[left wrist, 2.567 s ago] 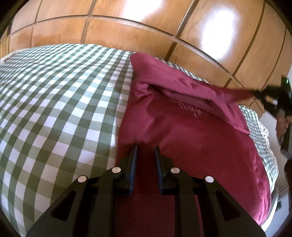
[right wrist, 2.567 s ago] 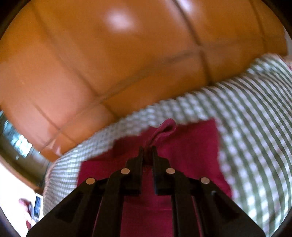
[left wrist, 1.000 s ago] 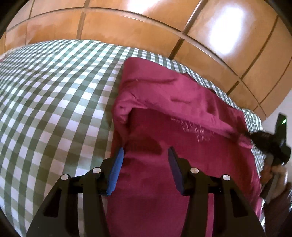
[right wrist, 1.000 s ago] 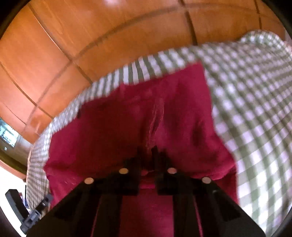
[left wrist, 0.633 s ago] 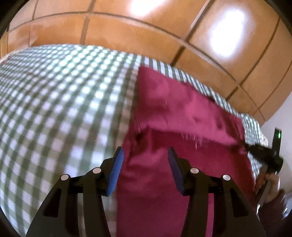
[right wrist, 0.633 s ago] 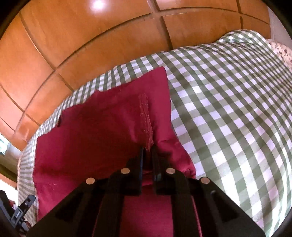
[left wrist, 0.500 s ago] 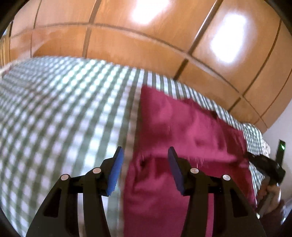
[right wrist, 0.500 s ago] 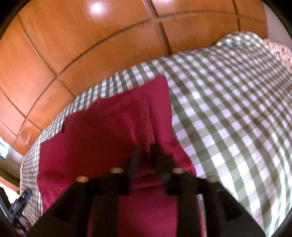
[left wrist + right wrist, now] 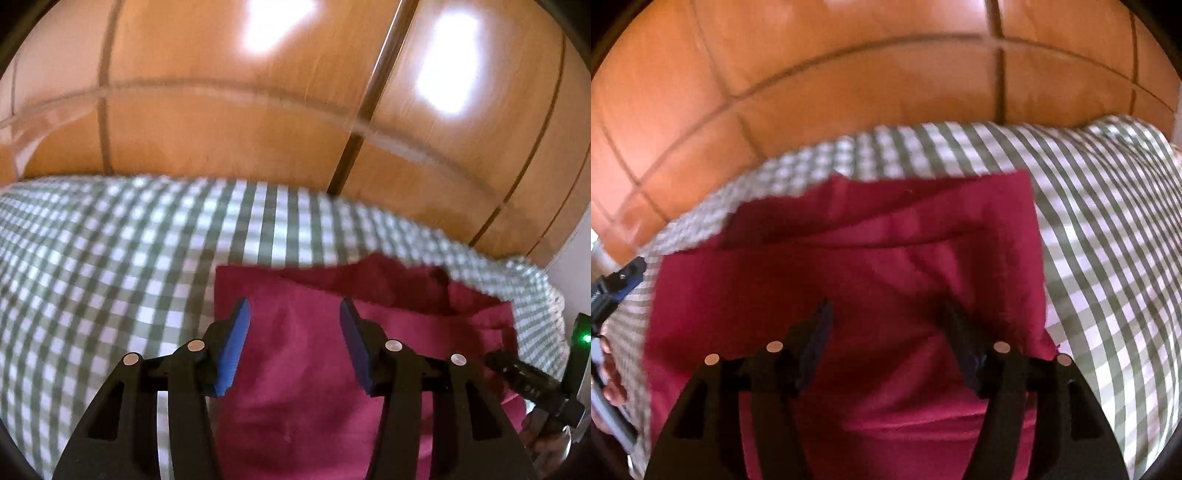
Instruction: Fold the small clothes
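Garment (image 9: pixel 314 387) lies folded; left gripper (image 9: pixel 293 321) spread, right gripper (image 9: pixel 886 325) spread; right view shows crease.

Both views are motion-blurred; the red garment (image 9: pixel 314 387) runs off the bottom edge (its near hem unseen); the bed (image 9: pixel 110 258) is cut at both sides; the right tool (image 9: pixel 535 384) shows only partly.

A dark red garment (image 9: pixel 306 387) lay flat on the green-and-white checked bedspread (image 9: pixel 110 258), folded into a roughly rectangular shape. Its left edge ran straight, and a folded layer crossed its far part, leaving a soft ridge from side to side (image 9: pixel 886 236). The far edge sat close to the bed's far side. The cloth showed light wrinkles.
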`<state>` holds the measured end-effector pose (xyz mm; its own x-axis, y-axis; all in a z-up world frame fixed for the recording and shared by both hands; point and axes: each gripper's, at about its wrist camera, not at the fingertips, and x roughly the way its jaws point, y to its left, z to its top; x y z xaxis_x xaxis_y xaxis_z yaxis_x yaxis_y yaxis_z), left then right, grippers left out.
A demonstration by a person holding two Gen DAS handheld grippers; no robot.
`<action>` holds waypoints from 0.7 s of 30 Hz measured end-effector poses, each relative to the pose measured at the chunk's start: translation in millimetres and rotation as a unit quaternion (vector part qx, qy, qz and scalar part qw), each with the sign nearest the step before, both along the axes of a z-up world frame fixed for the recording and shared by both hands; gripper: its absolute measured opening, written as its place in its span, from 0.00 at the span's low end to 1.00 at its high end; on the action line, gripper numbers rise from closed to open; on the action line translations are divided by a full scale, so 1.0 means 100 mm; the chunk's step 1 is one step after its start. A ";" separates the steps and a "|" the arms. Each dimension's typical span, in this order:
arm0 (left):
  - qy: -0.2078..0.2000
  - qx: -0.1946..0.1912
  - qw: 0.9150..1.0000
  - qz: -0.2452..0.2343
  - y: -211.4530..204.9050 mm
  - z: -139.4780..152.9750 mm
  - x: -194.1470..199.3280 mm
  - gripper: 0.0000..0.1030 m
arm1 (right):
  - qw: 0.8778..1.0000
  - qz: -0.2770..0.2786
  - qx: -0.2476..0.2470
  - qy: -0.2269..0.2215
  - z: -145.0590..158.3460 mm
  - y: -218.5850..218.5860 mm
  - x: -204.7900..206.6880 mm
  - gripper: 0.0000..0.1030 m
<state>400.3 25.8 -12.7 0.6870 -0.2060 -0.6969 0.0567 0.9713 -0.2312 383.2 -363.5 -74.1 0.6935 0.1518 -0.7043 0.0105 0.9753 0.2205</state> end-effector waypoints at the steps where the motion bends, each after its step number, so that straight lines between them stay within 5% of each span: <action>1: 0.024 0.006 1.000 0.015 0.03 -0.16 0.08 0.48 | 1.000 0.002 -0.010 -0.009 -0.02 0.01 -0.01 0.61; 3: 0.050 0.011 0.998 0.020 0.09 -0.43 0.14 0.48 | 0.999 0.005 -0.035 -0.026 -0.08 0.08 -0.04 0.61; 4: 0.029 0.016 0.999 0.017 0.10 -0.49 0.08 0.48 | 0.998 0.004 -0.051 -0.031 -0.09 0.13 -0.05 0.62; 11: 0.014 0.036 0.998 0.058 0.15 -0.32 -0.30 0.55 | 0.997 0.002 -0.074 -0.029 -0.05 0.17 -0.06 0.65; 15: -0.013 0.041 0.999 0.025 0.06 -0.21 -0.71 0.57 | 0.997 0.015 -0.061 -0.036 0.10 0.23 -0.27 0.80; 21: 0.019 0.093 0.996 -0.004 -0.22 -0.52 -0.84 0.59 | 0.994 0.038 -0.098 -0.028 -0.07 0.41 -0.51 0.84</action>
<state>316.7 3.7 -64.3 0.6576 -0.0774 -0.7493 0.0599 0.9969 -0.0504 332.7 -323.0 -81.3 0.7239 0.0692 -0.6864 -0.0716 0.9971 0.0250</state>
